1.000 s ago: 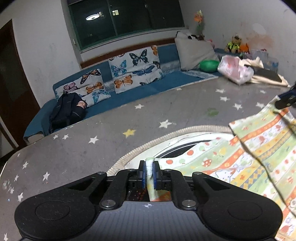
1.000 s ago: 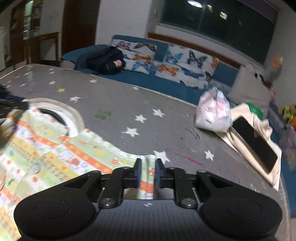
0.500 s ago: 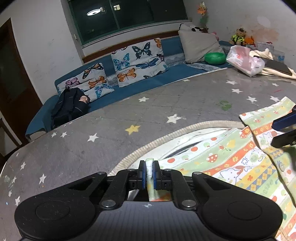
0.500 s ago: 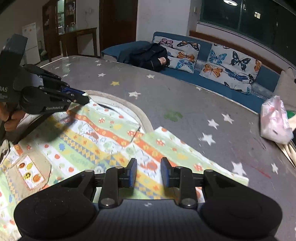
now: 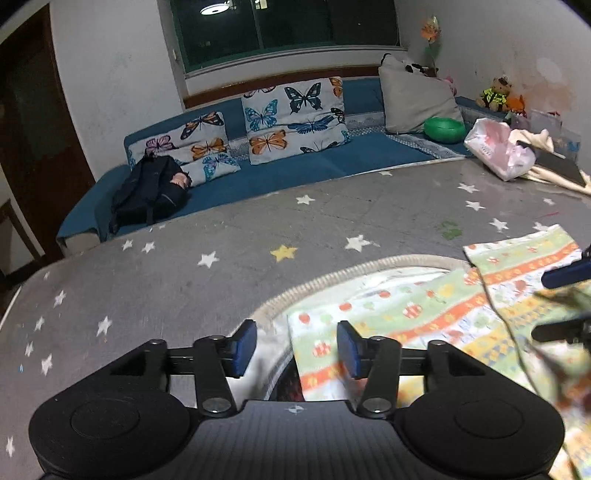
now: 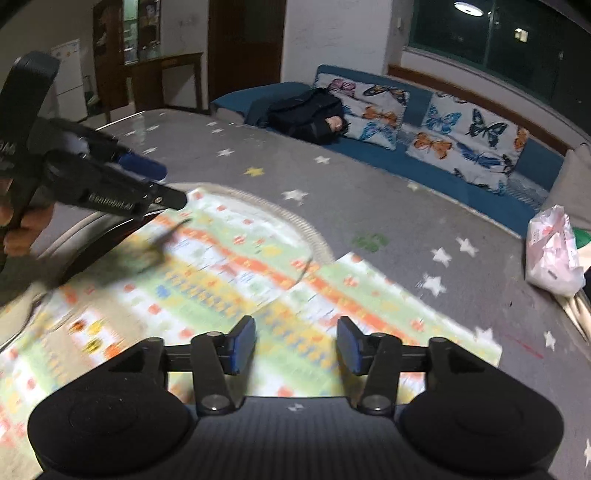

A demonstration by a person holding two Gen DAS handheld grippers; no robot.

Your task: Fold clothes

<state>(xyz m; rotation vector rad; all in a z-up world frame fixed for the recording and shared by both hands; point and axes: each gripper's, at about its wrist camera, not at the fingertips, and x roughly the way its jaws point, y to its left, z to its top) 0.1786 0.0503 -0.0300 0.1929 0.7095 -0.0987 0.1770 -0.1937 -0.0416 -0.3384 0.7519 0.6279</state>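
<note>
We are in a home living room at night: blue sofa [image 5: 303,166] with butterfly cushions [image 5: 295,114], dark window [image 5: 288,26] reflecting a ceiling lamp, soft toys [image 5: 496,94] in the corner, star-print grey mat [image 5: 221,266], fridge [image 6: 68,77] beyond.

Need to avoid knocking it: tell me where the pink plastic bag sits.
The pink plastic bag lies at the far right of the star-patterned mat in the right wrist view, well clear of the patterned garment, near the blue sofa.

Blue sofa [image 5: 314,166], butterfly cushions [image 5: 295,114], dark window [image 5: 284,26], star-patterned grey surface [image 5: 221,266]
</note>
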